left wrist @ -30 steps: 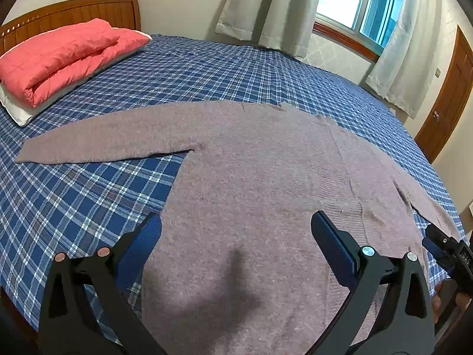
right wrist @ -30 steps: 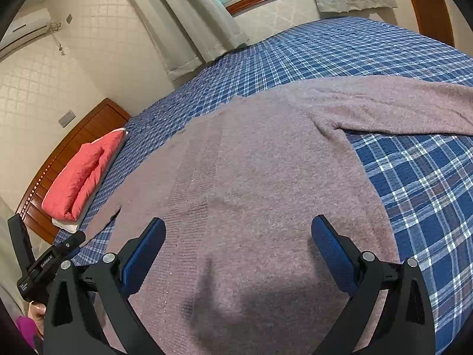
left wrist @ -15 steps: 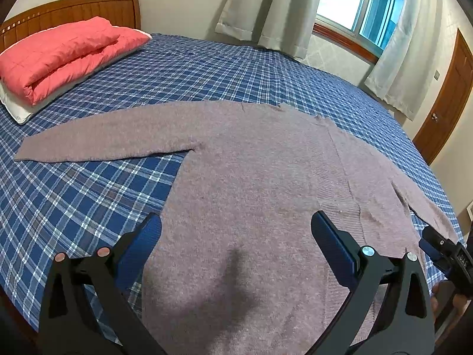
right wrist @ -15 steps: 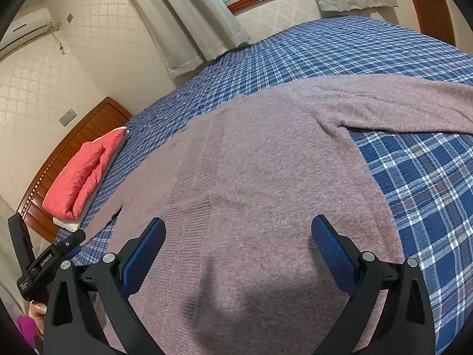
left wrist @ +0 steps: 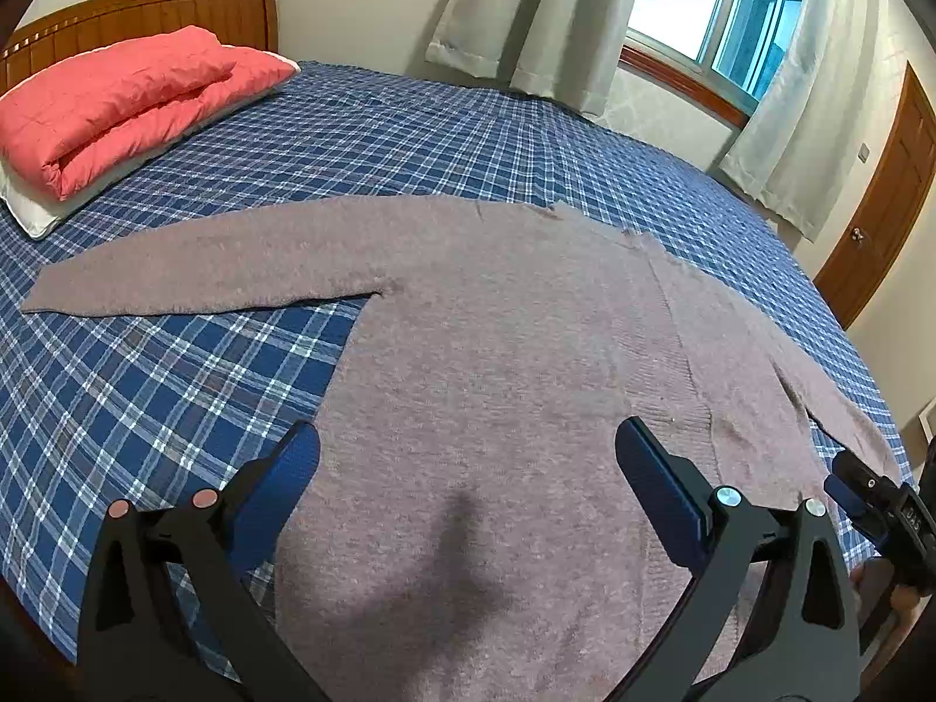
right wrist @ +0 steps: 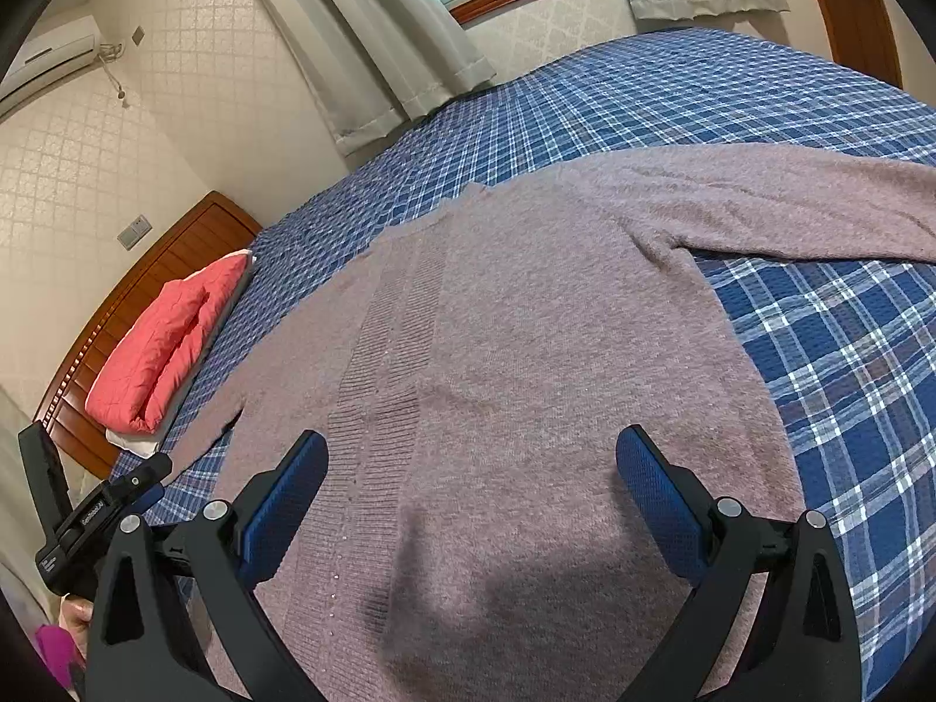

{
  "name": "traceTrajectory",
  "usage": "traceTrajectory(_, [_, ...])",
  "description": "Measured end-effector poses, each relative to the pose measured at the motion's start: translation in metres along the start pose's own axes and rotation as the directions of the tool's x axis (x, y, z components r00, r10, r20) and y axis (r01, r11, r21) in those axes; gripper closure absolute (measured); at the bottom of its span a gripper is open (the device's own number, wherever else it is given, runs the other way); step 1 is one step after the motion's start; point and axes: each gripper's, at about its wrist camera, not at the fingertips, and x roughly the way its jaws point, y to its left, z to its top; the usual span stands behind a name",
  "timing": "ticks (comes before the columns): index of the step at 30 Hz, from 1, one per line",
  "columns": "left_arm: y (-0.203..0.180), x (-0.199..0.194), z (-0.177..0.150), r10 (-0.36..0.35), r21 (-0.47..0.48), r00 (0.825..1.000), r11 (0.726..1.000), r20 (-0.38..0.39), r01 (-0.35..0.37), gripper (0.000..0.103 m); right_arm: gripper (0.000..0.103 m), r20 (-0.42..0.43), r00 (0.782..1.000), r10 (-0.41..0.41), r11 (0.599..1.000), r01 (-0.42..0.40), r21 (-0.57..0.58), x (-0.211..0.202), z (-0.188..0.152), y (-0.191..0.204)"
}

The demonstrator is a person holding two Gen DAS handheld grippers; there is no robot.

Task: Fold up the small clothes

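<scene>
The grey sweater (left wrist: 497, 386) is lying flat and unfolded on the plaid bedspread (left wrist: 175, 386), its body filling the centre and lower part of both wrist views, with the sleeve-to-sleeve axis running left to right across the frame. The left gripper (left wrist: 465, 462) and right gripper (right wrist: 471, 468) are both hovering above the lower body of the sweater with jaws wide apart, gripping nothing. One sleeve is stretching to the left edge of the left view, the other to the right edge of the right view, so I judge each gripper nearer to its own side's sleeve.
</scene>
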Motion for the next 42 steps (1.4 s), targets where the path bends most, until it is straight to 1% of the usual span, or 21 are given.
traceTrajectory(17, [0.006,0.022,0.005,0.008,0.008,1.000,1.000,-0.013,-0.008,0.002,0.005,-0.009,1.000,-0.007,1.000,0.007,0.001,0.004,0.000,0.001])
traceTrajectory(22, [0.008,0.032,0.008,0.019,0.014,1.000,1.000,-0.014,-0.019,0.002,0.005,0.006,1.000,-0.026,0.999,0.026,0.037,0.001,0.007,-0.012])
traceTrajectory(25, [0.013,0.042,0.006,0.034,0.007,0.999,0.999,-0.031,-0.034,0.002,0.005,0.022,0.998,-0.059,0.995,0.057,0.081,-0.004,0.013,-0.029])
traceTrajectory(30, [0.024,0.059,-0.002,0.056,-0.010,0.996,0.998,-0.073,-0.057,0.002,0.005,0.076,0.990,-0.119,0.976,0.103,0.190,-0.025,0.023,-0.071])
traceTrajectory(32, [0.027,0.064,-0.006,0.060,-0.015,0.994,0.998,-0.086,-0.061,0.002,0.005,0.103,0.982,-0.156,0.965,0.129,0.230,-0.039,0.028,-0.093])
traceTrajectory(35, [0.034,0.073,-0.013,0.062,-0.035,0.991,0.997,-0.116,-0.066,0.002,0.005,0.144,0.967,-0.208,0.936,0.154,0.318,-0.064,0.032,-0.132])
traceTrajectory(36, [0.037,0.075,-0.015,0.074,-0.044,0.990,0.996,-0.120,-0.079,0.002,0.005,0.153,0.963,-0.224,0.925,0.160,0.344,-0.071,0.033,-0.144])
traceTrajectory(37, [0.040,0.075,-0.015,0.064,-0.057,0.990,0.996,-0.123,-0.071,0.002,0.005,0.161,0.955,-0.250,0.911,0.176,0.372,-0.081,0.034,-0.159])
traceTrajectory(38, [0.043,0.074,-0.015,0.048,-0.073,0.992,0.996,-0.118,-0.057,0.002,0.006,0.168,0.943,-0.286,0.894,0.199,0.402,-0.092,0.035,-0.175])
traceTrajectory(39, [0.044,0.073,-0.015,0.041,-0.081,0.992,0.995,-0.117,-0.051,0.002,0.013,0.175,0.936,-0.306,0.881,0.209,0.424,-0.099,0.037,-0.186])
traceTrajectory(40, [0.045,0.072,-0.016,0.035,-0.086,0.993,0.995,-0.116,-0.045,0.002,0.022,0.185,0.926,-0.328,0.861,0.213,0.461,-0.111,0.037,-0.202])
traceTrajectory(41, [0.045,0.072,-0.016,0.034,-0.087,0.993,0.995,-0.115,-0.044,0.002,0.039,0.184,0.922,-0.342,0.841,0.212,0.499,-0.119,0.037,-0.217])
traceTrajectory(42, [0.046,0.072,-0.017,0.034,-0.085,0.993,0.995,-0.113,-0.044,0.002,0.045,0.181,0.919,-0.351,0.817,0.206,0.539,-0.126,0.036,-0.233])
